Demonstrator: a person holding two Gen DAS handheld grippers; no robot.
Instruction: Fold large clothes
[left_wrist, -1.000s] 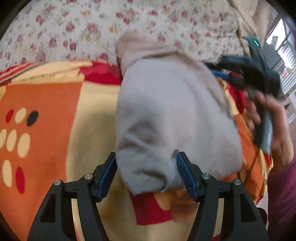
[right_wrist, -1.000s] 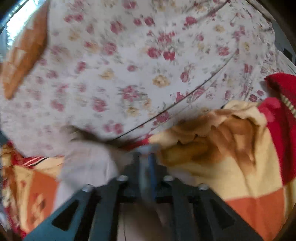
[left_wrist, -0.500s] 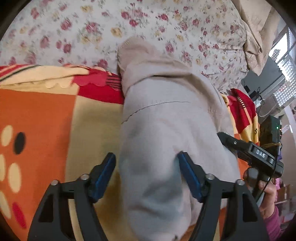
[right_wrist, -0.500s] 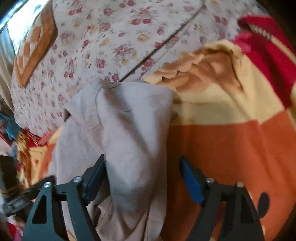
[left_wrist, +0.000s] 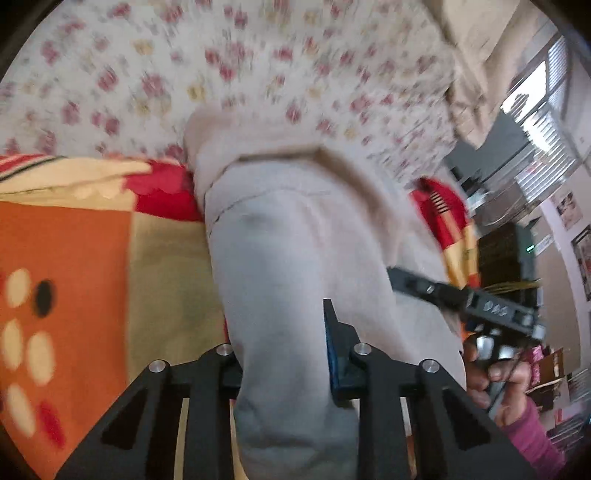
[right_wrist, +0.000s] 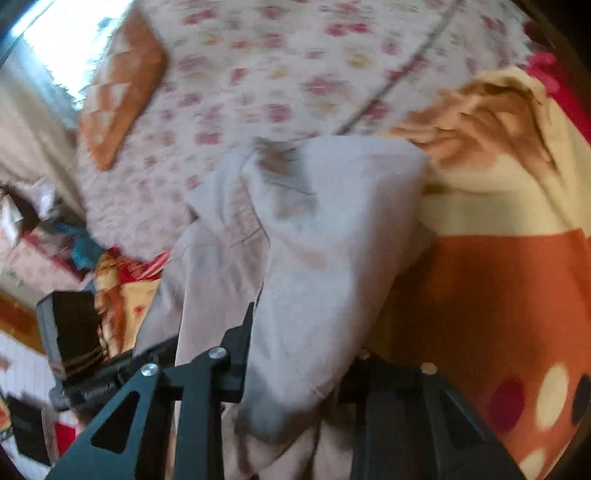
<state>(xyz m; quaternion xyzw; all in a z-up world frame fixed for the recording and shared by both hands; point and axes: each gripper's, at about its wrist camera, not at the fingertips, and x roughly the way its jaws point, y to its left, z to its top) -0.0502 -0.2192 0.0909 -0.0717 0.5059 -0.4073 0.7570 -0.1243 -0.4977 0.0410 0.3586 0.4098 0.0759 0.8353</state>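
left gripper (left_wrist: 282, 354): jaws clenched on grey garment (left_wrist: 295, 266) | right gripper (right_wrist: 295, 354): jaws gripping same garment | garment: bunched on orange blanket (left_wrist: 74, 240), bed

a pale grey-beige garment (left_wrist: 295, 236) lies bunched lengthwise on the bed, its near end gathered upward.

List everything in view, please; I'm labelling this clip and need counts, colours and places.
garment: one, pale grey-beige, on the blanket, its near end between both grippers' jaws
blanket: one, orange, cream and red, under the garment
floral sheet: one, white with red flowers, behind the blanket
left gripper: one, black with blue pads, jaws around the garment
right gripper: one, black, jaws around the garment
right hand: one, pink sleeve, holding the right gripper
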